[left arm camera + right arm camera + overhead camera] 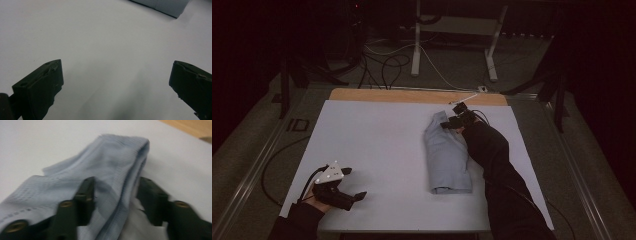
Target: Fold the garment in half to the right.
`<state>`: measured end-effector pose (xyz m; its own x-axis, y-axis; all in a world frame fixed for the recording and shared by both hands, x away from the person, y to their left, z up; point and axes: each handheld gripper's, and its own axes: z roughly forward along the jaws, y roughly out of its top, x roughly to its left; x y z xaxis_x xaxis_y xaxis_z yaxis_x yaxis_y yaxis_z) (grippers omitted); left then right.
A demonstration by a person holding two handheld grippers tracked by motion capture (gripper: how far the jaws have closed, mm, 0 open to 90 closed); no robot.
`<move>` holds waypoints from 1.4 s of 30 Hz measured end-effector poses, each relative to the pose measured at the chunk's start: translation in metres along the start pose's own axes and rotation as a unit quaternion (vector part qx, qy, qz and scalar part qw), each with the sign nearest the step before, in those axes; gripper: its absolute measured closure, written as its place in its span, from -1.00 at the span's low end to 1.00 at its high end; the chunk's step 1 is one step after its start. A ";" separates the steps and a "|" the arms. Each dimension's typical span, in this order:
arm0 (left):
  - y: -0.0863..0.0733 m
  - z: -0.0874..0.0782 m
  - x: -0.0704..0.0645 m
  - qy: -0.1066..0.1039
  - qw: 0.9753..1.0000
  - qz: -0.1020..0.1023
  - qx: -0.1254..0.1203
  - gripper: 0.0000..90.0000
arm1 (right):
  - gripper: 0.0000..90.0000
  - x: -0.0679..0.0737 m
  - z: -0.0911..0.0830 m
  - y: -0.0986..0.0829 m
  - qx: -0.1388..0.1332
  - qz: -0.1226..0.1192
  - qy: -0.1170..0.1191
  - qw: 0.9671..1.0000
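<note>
A light blue garment (447,155), folded into a long strip, lies right of centre on the white sheet (377,145) that covers the table. My right gripper (451,122) is at the strip's far end, reached over by a black-sleeved arm. In the right gripper view its jaws (116,182) stand close together on a ribbed fold of the garment (107,162), which rises a little off the sheet. My left gripper (357,196) rests at the near left corner, far from the cloth. It is open (116,65) over bare sheet, and a corner of the garment (170,7) shows far off.
A wooden table edge (412,95) shows beyond the sheet. Behind the table, on the floor, are white desk legs (416,45) and loose cables (387,65). Metal rails run along both sides of the table.
</note>
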<state>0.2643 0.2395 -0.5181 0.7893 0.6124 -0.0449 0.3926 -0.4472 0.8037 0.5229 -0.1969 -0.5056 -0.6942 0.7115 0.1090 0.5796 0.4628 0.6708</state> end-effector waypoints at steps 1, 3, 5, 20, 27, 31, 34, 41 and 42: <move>0.000 0.000 0.000 0.000 1.000 0.000 0.000 -0.99 | -0.10 0.000 0.000 0.000 0.000 0.000 0.000 1.000; 0.000 -0.002 -0.001 -0.003 1.000 0.004 -0.005 -0.99 | -0.48 0.004 -0.009 0.003 -0.018 -0.004 0.024 1.000; 0.000 -0.003 -0.001 -0.004 1.000 0.005 -0.007 -0.99 | -0.58 0.008 -0.014 0.005 -0.029 -0.010 0.038 0.999; 0.000 -0.006 0.000 -0.014 1.000 0.008 -0.008 -0.99 | -0.72 0.050 -0.043 -0.003 -0.093 -0.059 0.091 0.990; 0.000 -0.007 0.000 -0.016 1.000 0.009 -0.006 -0.99 | -0.78 0.065 -0.059 -0.021 -0.106 -0.082 0.087 0.987; 0.001 -0.007 0.000 -0.023 1.000 0.010 -0.002 -0.99 | -0.79 0.069 -0.065 -0.030 -0.106 -0.087 0.094 0.986; 0.000 -0.006 0.000 -0.026 1.000 0.003 0.004 -0.99 | -0.80 0.072 -0.073 -0.044 -0.109 -0.087 0.097 0.985; 0.000 -0.004 -0.002 -0.030 0.999 0.007 0.013 -0.99 | -0.80 0.075 -0.090 -0.072 -0.121 -0.086 0.086 0.985; 0.000 -0.004 -0.002 -0.029 0.999 0.007 0.012 -0.99 | -0.80 0.075 -0.092 -0.077 -0.123 -0.083 0.084 0.985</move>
<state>0.2613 0.2411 -0.5159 0.8209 0.5669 -0.0681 0.3918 -0.4724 0.7895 0.3874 -0.2276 -0.4817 -0.8434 0.5298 0.0892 0.3461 0.4087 0.8445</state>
